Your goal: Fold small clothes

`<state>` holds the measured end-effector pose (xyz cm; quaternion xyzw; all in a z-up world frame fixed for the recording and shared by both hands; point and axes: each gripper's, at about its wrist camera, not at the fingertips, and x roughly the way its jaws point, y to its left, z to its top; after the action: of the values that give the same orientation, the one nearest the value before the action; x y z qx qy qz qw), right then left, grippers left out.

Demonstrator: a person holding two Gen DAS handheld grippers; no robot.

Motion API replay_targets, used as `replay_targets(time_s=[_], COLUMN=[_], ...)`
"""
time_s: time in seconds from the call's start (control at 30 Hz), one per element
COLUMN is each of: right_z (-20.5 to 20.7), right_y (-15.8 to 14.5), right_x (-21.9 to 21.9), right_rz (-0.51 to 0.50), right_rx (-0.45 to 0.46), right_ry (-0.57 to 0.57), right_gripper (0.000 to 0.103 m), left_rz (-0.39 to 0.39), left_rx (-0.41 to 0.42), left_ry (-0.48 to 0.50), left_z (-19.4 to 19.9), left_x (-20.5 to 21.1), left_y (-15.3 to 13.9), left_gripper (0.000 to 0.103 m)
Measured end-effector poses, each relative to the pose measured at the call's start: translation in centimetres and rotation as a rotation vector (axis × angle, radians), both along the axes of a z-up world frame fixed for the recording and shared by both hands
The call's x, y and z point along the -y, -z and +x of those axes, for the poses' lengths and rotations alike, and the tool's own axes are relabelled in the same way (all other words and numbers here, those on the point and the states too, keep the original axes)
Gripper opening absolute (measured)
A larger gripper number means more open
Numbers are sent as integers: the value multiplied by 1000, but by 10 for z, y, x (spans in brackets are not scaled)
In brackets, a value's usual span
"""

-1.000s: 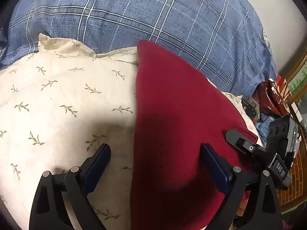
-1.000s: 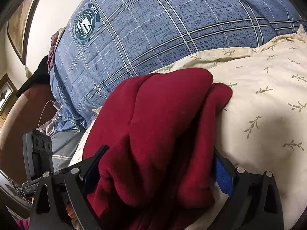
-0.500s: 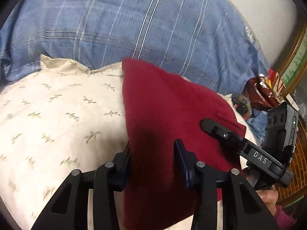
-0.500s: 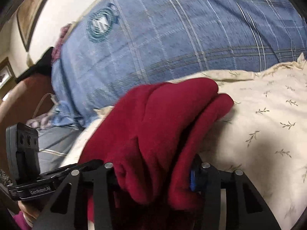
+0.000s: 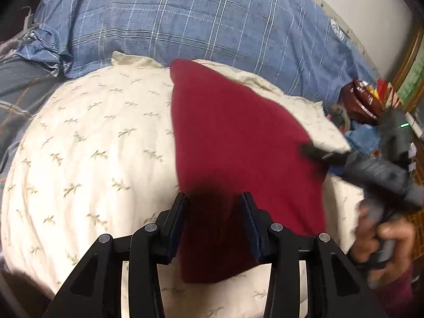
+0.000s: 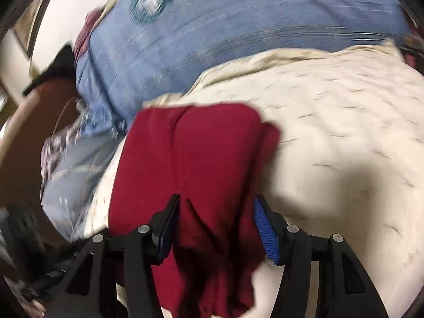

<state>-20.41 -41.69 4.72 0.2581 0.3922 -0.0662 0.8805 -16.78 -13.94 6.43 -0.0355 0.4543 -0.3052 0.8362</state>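
A dark red garment (image 5: 238,132) lies folded on a cream leaf-print pillow (image 5: 92,145). My left gripper (image 5: 213,196) is shut on its near edge, which bunches dark between the pads. In the right wrist view the same red garment (image 6: 198,145) fills the span of my right gripper (image 6: 217,197). Both pads still touch the cloth while the jaws are opening, and a fold hangs below them. The right gripper's finger (image 5: 318,155) rests on the garment's far right edge, and a hand (image 5: 381,238) holds that tool.
A blue plaid quilt (image 5: 185,26) with round emblems rises behind the pillow (image 6: 331,119). A red snack bag (image 5: 360,100) and small clutter sit at the right by a gilt frame (image 5: 413,79). Brown furniture (image 6: 26,132) stands at the left.
Both grippers went from wide open around the garment to closed on it, then pulled back and up, dragging the red cloth. The right jaws have since widened a little.
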Motion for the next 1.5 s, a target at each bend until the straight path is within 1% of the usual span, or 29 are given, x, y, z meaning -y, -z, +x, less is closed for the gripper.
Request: replay_targets(time_s=[0.07, 0.1, 0.13, 0.17, 0.23, 0.27, 0.3, 0.33, 0.37, 0.4, 0.43, 0.47, 0.5, 0.53, 0.6, 0.67, 0.73, 0.77, 0.83, 0.87, 0.93, 1.07, 1.17, 1.23, 1.5], right_z=[-11, -12, -11, -9, -2, 3, 10, 17, 25, 28, 36, 33, 29, 25, 21, 14, 5, 1, -4, -5, -7, -8, -9, -10, -6], right_y=[-14, -21, -27, -31, -35, -34, -29, -22, -9, 1, 23, 31, 33, 30, 23, 11, 3, 1, -4, -5, -6, -8, -8, -8, -2], right_x=[-4, -13, -26, -36, -62, -69, -78, -81, -82, -80, -73, -69, -69, -72, -74, -76, -76, -76, -77, -78, -80, -83, -84, -85, -86], right_rz=[-39, -73, -117, -156, -261, -281, -319, -353, -395, -400, -379, -378, -403, -420, -414, -402, -371, -359, -340, -340, -353, -368, -367, -370, -351], right_rx=[44, 63, 77, 82, 91, 93, 76, 53, 2, -33, -101, -115, -93, -83, -82, -60, -23, -9, 14, 16, 13, 14, 16, 16, -3], right_ry=[21, 3, -36, -64, -119, -135, -157, -156, -143, -136, -129, -121, -108, -110, -121, -128, -120, -113, -104, -100, -92, -87, -87, -86, -97], right_gripper=[61, 61, 61, 60, 57, 55, 49, 47, 47, 47, 48, 48, 49, 49, 50, 52, 65, 68, 69, 70, 75, 76, 77, 81, 81], left_rz=[-1, -3, 0, 5, 8, 14, 24, 33, 42, 54, 69, 83, 97, 104, 116, 116, 113, 116, 135, 139, 138, 139, 132, 133, 130], left_rx=[11, 15, 19, 27, 37, 43, 53, 63, 72, 82, 95, 109, 123, 128, 133, 136, 146, 153, 180, 191, 214, 233, 219, 216, 210], left_ry=[-17, -26, -35, -50, -67, -76, -87, -98, -107, -118, -134, -150, -164, -168, -184, -196, -189, -184, -176, -175, -169, -170, -180, -187, -179], left_z=[-5, -6, -9, -11, -16, -19, -23, -26, -29, -33, -38, -42, -46, -50, -54, -57, -62, -62, -68, -68, -73, -77, -71, -68, -62], left_x=[-2, -2, -2, -1, 2, 2, 1, -1, 0, 1, -2, -3, -5, -5, -4, -4, -1, 0, 4, 4, 5, 3, -3, -4, -3], left_y=[-4, -6, -6, -8, -8, -10, -12, -12, -11, -9, -10, -11, -12, -12, -12, -13, -15, -16, -19, -19, -23, -26, -25, -26, -25], left_gripper=[47, 50, 56, 58, 60, 63, 65, 65, 66, 66, 68, 69, 69, 69, 69, 69, 69, 69, 69, 69, 69, 73, 73, 74, 75])
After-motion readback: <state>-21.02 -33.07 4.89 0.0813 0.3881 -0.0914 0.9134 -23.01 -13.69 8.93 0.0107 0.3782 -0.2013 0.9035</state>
